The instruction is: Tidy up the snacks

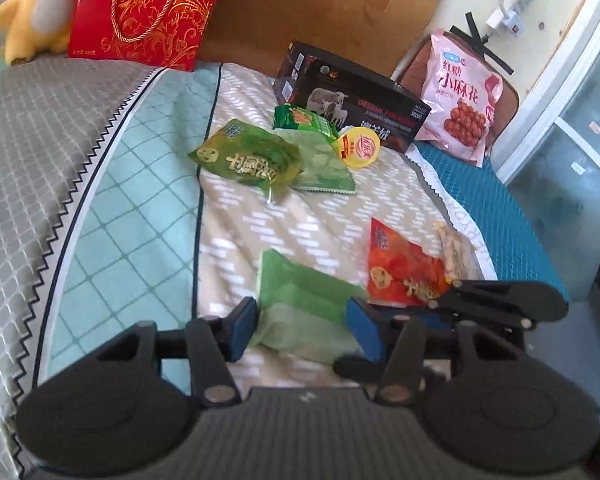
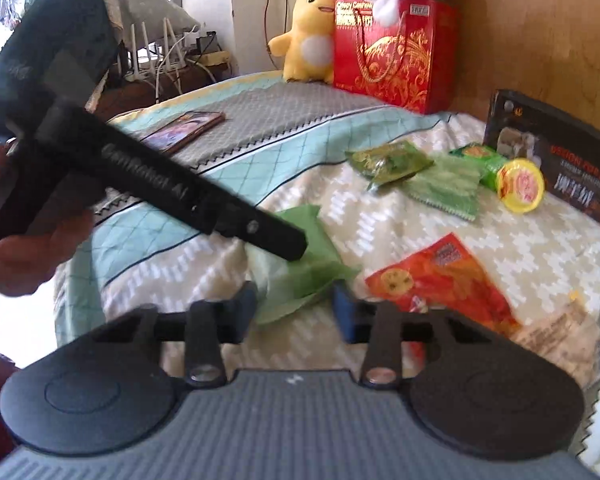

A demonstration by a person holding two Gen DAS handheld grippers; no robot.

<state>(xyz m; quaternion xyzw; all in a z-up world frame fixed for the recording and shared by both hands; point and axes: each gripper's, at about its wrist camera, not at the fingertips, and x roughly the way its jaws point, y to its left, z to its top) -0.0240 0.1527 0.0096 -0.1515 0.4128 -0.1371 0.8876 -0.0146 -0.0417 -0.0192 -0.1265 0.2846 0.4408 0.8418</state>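
Only the right wrist view shows a hand [image 2: 24, 240]; both the left gripper [image 1: 304, 328] and right gripper [image 2: 296, 312] gape around the light-green packet [image 1: 300, 300].

Bed [image 1: 148, 200] (quilted) bearing snack packets [image 1: 248, 160].

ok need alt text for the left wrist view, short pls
The left tool hangs open over a pale green packet on a patterned bedspread, with an orange snack bag just to its right. Further back lie more green packets, a yellow-lidded cup, a black box and a pink bag.
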